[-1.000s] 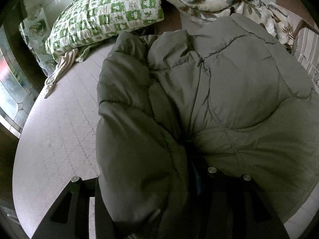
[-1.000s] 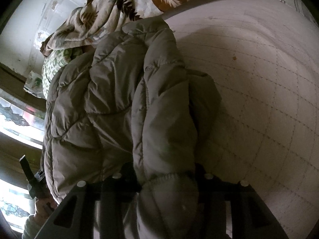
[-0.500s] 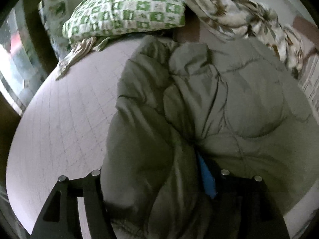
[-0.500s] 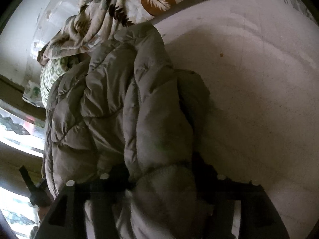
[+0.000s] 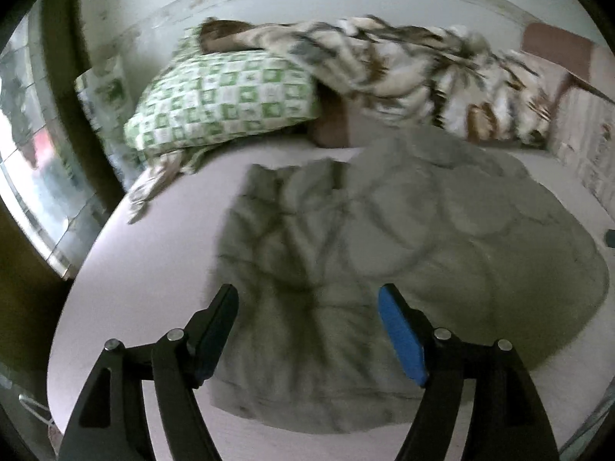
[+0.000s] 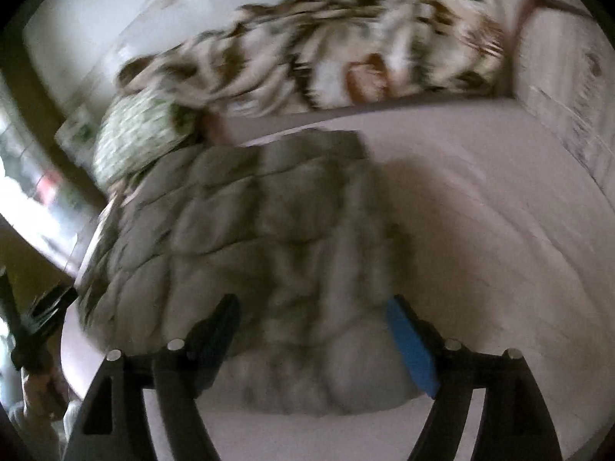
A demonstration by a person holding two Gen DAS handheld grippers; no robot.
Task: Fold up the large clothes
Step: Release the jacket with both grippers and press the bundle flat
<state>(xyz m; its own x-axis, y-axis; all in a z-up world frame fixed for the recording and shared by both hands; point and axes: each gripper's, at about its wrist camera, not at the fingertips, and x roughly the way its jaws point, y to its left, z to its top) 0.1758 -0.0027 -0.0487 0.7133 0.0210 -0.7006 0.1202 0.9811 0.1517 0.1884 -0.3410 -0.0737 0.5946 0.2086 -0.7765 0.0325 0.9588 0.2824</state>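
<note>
A grey-green quilted puffer jacket (image 5: 384, 253) lies bunched on the pale bed sheet (image 5: 153, 269); it also shows in the right wrist view (image 6: 269, 238). My left gripper (image 5: 307, 299) is open, its jaws wide apart above the jacket's near edge, holding nothing. My right gripper (image 6: 311, 311) is open too, its jaws spread over the jacket's near hem, holding nothing. Both views are blurred by motion.
A green checked pillow (image 5: 223, 100) and a leaf-print blanket (image 5: 423, 73) lie at the head of the bed. A window (image 5: 27, 153) is on the left. The other hand-held gripper (image 6: 30, 326) shows at the left edge of the right wrist view.
Both grippers were shut on the jacket; now both have opened, let it go and drawn back. The jacket has dropped onto the bed.
</note>
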